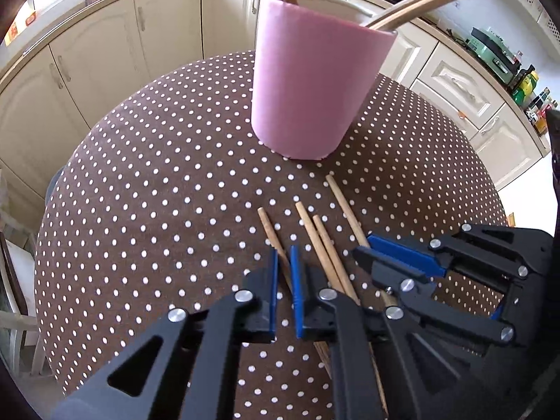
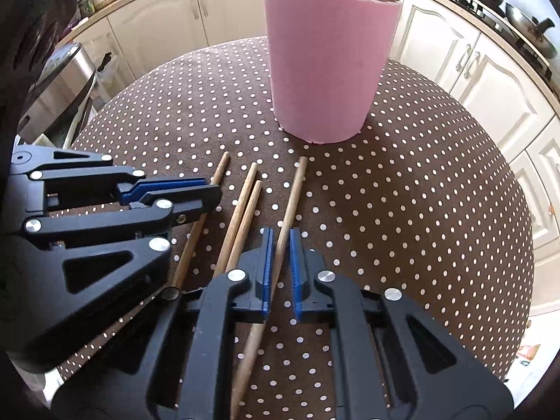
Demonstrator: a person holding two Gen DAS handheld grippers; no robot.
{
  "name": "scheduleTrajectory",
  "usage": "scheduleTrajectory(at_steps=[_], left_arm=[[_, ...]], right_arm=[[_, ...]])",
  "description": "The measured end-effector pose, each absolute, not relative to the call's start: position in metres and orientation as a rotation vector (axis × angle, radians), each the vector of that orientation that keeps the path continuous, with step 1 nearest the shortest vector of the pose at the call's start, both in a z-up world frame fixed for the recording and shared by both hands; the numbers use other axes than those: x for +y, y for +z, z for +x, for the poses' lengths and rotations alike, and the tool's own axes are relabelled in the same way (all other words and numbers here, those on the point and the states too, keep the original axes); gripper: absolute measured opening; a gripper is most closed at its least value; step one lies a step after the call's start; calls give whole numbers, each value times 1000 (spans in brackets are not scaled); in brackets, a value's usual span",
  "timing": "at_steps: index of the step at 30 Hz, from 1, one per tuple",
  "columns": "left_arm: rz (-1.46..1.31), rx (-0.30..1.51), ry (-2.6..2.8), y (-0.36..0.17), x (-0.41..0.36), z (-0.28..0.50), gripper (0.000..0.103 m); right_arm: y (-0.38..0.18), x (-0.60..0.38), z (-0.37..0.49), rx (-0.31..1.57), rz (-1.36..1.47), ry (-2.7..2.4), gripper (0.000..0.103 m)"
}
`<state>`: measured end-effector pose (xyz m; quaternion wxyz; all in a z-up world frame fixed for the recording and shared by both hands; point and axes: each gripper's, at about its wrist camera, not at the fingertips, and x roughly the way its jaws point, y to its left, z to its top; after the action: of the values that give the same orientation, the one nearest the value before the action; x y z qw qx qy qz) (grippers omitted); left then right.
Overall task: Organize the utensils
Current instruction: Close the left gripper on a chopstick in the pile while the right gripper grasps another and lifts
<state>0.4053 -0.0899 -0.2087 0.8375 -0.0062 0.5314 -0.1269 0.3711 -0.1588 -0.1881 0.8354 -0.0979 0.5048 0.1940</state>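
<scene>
A pink cup [image 1: 311, 80] stands upright on the dotted table and holds several wooden chopsticks; it also shows in the right wrist view [image 2: 325, 66]. Several loose chopsticks lie on the cloth in front of it. My left gripper [image 1: 284, 266] is low over the leftmost chopstick [image 1: 271, 234], jaws narrowly apart around it. My right gripper [image 2: 280, 245] straddles the rightmost chopstick [image 2: 292, 196], jaws slightly apart, not clamped. A pair of chopsticks [image 2: 245, 206] lies between the two grippers. Each gripper shows in the other's view: the right [image 1: 395, 262], the left [image 2: 182, 192].
The round table [image 1: 157, 175] has a brown cloth with white dots and drops off at its rim. Cream kitchen cabinets [image 1: 105, 52] surround it. A stove with a pan [image 2: 525, 21] is at the back right.
</scene>
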Motion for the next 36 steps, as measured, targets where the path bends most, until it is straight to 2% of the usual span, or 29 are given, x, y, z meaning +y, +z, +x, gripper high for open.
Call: scheduleTrajectory(at_steps=[7, 9, 14, 22, 25, 26, 27, 33, 34, 35, 36], left_arm=[[-30, 1126, -261, -207, -81, 393, 7], [-40, 1114, -259, -205, -78, 387, 0], [-43, 1079, -272, -189, -73, 374, 0], [-62, 1165, -262, -191, -72, 374, 1], [-41, 1196, -239, -197, -77, 376, 10], [-36, 1197, -232, -198, -78, 376, 22], [-35, 1197, -226, -199, -79, 377, 28], [27, 1176, -194, -203, -91, 377, 26], [62, 1165, -173, -203, -94, 378, 21], [87, 1150, -158, -203, -96, 377, 11], [85, 1145, -160, -203, -96, 382, 10]], right_arm=[[-187, -158, 360, 1059, -177, 410, 6], [-185, -160, 357, 1052, -170, 413, 6], [-168, -162, 348, 1014, -127, 421, 6], [-165, -164, 342, 1035, -114, 438, 6], [-171, -168, 341, 1051, -107, 436, 6], [-173, -170, 341, 1055, -101, 438, 6], [-174, -172, 341, 1058, -97, 442, 6], [-180, -174, 341, 1065, -89, 444, 6], [-181, -173, 341, 1065, -88, 444, 6], [-181, -172, 342, 1065, -87, 444, 6], [-182, -172, 343, 1064, -86, 444, 6]])
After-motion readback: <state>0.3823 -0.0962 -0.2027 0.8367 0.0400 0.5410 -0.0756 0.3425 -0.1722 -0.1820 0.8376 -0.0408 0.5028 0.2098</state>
